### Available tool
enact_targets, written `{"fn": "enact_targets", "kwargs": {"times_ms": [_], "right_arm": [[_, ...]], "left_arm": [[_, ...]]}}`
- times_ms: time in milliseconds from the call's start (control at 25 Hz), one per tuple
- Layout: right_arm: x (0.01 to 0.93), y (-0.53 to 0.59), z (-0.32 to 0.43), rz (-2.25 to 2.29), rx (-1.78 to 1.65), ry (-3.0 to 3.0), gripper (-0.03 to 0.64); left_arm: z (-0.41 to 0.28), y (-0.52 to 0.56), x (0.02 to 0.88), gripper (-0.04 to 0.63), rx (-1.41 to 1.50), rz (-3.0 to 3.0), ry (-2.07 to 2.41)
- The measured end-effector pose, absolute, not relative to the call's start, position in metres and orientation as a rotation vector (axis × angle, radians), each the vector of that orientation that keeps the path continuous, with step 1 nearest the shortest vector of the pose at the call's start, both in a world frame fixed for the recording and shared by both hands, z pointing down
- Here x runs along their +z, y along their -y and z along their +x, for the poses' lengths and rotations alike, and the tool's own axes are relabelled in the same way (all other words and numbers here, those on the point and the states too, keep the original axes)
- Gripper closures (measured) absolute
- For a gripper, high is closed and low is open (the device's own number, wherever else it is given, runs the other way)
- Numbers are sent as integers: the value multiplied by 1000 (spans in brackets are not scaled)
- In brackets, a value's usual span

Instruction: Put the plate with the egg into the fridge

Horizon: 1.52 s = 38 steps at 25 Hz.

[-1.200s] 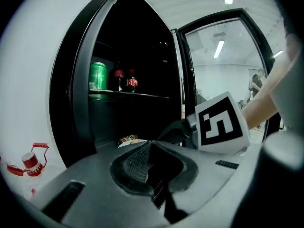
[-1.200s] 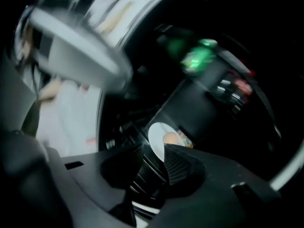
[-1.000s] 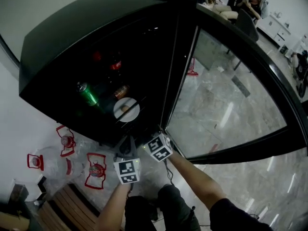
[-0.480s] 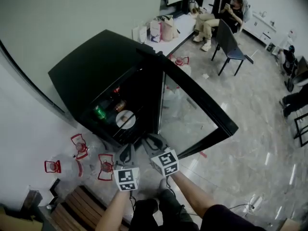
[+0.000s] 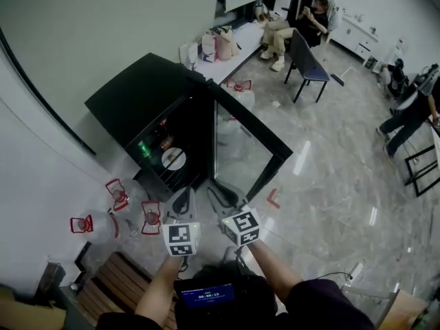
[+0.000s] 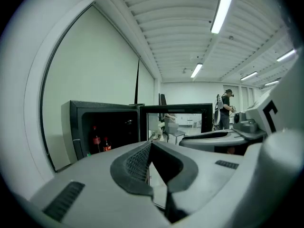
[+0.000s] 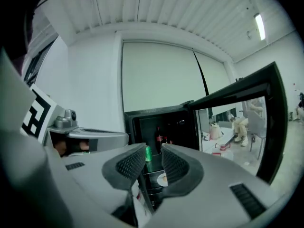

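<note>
The white plate with the egg (image 5: 173,159) lies on a wire shelf inside the black fridge (image 5: 148,102), whose glass door (image 5: 249,146) stands wide open. In the right gripper view the plate (image 7: 162,178) shows low between the jaws, far off. Both grippers hang in front of the fridge, well short of it. My left gripper (image 5: 184,201) is shut with nothing in it, its pads (image 6: 137,158) meeting at the tip. My right gripper (image 5: 223,196) has a narrow gap between its pads (image 7: 130,164) and is empty.
A green can (image 5: 144,150) and dark bottles (image 7: 158,139) share the fridge. Water jugs with red handles (image 5: 150,218) stand on the floor at the left, beside a wooden slatted bench (image 5: 117,287). A person sits on a chair (image 5: 306,29) far behind; another stands at the right (image 5: 412,112).
The head view has pulled back and up from the fridge, which now looks much smaller. Both grippers have drawn away from the open fridge. The plate has stayed on its shelf.
</note>
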State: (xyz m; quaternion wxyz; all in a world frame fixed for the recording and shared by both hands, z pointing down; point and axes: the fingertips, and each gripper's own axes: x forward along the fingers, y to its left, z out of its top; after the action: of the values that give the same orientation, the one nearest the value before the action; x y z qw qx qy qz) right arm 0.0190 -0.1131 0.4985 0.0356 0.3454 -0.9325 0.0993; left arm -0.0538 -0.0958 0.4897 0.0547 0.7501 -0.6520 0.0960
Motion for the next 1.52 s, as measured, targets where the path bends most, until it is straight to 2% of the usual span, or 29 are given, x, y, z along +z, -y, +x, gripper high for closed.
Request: {"fn": "enact_targets", "kwargs": {"times_ms": [160, 320, 560, 840, 1520], "right_arm": [[493, 107, 62, 1152, 261, 2836, 506], [512, 127, 148, 1321, 252, 2708, 503], [505, 163, 242, 1502, 223, 2582, 436], [495, 201, 230, 1366, 148, 2605, 368], [496, 175, 193, 1262, 52, 2658, 368]], "left_arm": [[-35, 96, 474, 587, 282, 2313, 1970], [-14, 107, 473, 587, 272, 2347, 1942], [29, 120, 479, 586, 267, 2382, 1860], [58, 124, 479, 587, 299, 2419, 1822], [37, 80, 491, 586, 333, 2280, 1941]]}}
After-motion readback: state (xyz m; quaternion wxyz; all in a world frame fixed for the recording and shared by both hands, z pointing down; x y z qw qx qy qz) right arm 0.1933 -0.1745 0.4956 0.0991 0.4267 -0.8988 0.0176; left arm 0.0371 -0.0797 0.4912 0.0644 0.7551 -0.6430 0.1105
